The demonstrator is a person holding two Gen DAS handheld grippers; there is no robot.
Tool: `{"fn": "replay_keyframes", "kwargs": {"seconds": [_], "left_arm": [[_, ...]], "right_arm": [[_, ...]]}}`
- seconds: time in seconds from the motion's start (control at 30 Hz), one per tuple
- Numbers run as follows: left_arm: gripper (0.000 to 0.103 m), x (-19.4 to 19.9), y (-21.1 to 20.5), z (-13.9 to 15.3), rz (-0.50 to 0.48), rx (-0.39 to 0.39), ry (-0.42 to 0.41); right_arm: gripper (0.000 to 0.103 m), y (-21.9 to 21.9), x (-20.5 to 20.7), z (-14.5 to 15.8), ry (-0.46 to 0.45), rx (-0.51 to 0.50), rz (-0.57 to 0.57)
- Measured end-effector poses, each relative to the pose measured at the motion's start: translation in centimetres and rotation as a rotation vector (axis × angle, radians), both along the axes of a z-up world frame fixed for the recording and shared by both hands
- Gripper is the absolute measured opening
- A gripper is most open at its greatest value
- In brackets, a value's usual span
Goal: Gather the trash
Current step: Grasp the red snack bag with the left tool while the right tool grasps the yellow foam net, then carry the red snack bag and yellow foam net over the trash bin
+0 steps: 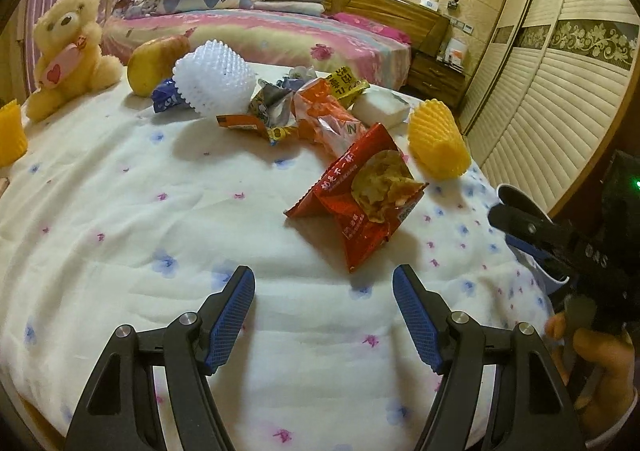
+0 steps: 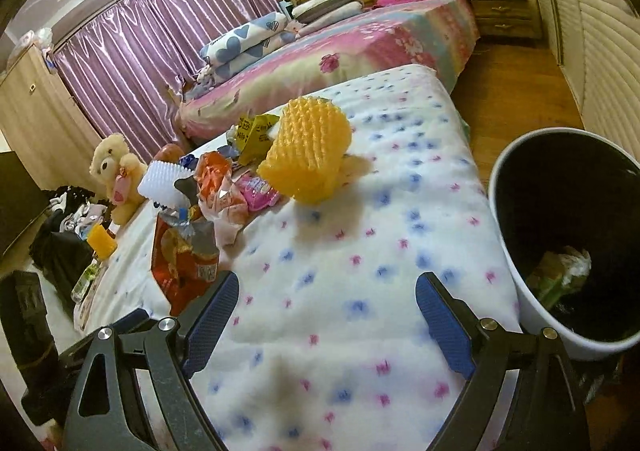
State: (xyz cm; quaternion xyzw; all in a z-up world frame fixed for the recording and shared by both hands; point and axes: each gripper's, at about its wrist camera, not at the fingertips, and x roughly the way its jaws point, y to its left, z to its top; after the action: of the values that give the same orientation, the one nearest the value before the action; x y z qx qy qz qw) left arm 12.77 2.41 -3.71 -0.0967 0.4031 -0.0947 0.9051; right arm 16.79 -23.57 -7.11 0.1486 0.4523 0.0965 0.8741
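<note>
Both the left gripper (image 1: 324, 315) and right gripper (image 2: 327, 315) hover spread apart and empty above the floral quilt (image 1: 120, 211), where the red chip bag (image 1: 360, 195) lies just ahead, its long axis running away toward the wrapper pile (image 1: 304, 107).

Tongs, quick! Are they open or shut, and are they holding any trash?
Left tongs: open, holding nothing, above the white quilt near the red chip bag.
Right tongs: open, holding nothing, beside the trash bin.

Red chip bag (image 1: 362, 195), yellow foam net (image 2: 306, 153), white quilt (image 1: 140, 211) with blue-pink flowers.
</note>
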Motion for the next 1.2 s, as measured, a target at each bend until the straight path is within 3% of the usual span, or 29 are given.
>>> {"fn": "replay_keyframes", "kwargs": {"seconds": [0.57,0.63,0.7,0.77,0.8,0.87,0.93,1.2], "left_arm": [[0.068,4.8,-1.1,-0.9,0.010,-0.006,0.056],[0.057,5.2,-1.2,-1.0,0.007,-0.007,0.053],[0.046,5.5,-1.3,-1.1,-0.004,-0.006,0.054],[0.032,5.8,-1.5,-1.3,-0.021,-0.003,0.052],[0.025,5.9,-1.6,-1.3,-0.029,-0.003,0.049],[0.020,6.0,-1.8,-1.3,-0.047,-0.018,0.045],[0.009,6.0,-1.9,-1.4,-0.060,-0.030,0.045],[0.008,5.4,-2.4,-1.1,-0.086,-0.046,0.018]], "right_arm": [[0.089,1.6,7.4,-1.0,0.003,0.013,0.024],[0.081,1.7,7.9,-1.3,0.010,0.008,0.029],[0.067,1.9,8.2,-1.6,0.018,0.007,0.035],[0.045,1.9,8.4,-1.8,0.025,0.008,0.039],[0.042,1.9,8.4,-1.9,0.031,0.015,0.041],[0.031,1.7,8.3,-1.9,0.029,0.027,0.041],[0.027,1.5,7.8,-1.7,0.022,0.029,0.044],[0.024,0.2,4.3,-0.2,-0.013,0.037,0.031]]}}
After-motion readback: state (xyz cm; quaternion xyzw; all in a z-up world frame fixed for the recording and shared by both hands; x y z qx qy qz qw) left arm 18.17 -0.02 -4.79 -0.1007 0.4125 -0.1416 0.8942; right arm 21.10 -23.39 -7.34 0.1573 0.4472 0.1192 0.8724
